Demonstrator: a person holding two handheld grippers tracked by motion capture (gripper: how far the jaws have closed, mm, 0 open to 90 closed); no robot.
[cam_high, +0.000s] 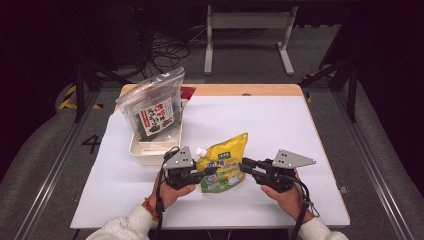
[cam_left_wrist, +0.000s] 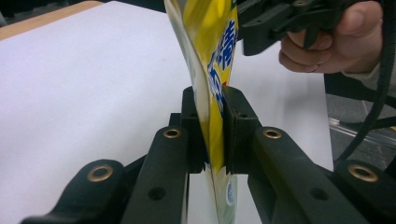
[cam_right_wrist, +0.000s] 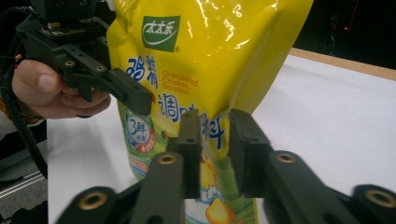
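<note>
Your left gripper (cam_left_wrist: 214, 126) is clamped on the yellow pouch (cam_high: 225, 165), and the left gripper view shows both pads pinching its thin edge with the pouch standing on end between them. Your right gripper (cam_right_wrist: 215, 154) is a different story: its jaws stand slightly apart, the pouch's edge sits in the gap, and the pads aren't pressing on it. The pouch itself is between your two hands near the front middle of the white table (cam_high: 260, 120), tilted up with its top corner pointing away from you. Off to the left there's a white tub (cam_high: 150, 148) just beside your left gripper, with a clear bag of dark seaweed (cam_high: 155, 107) standing upright in it.
</note>
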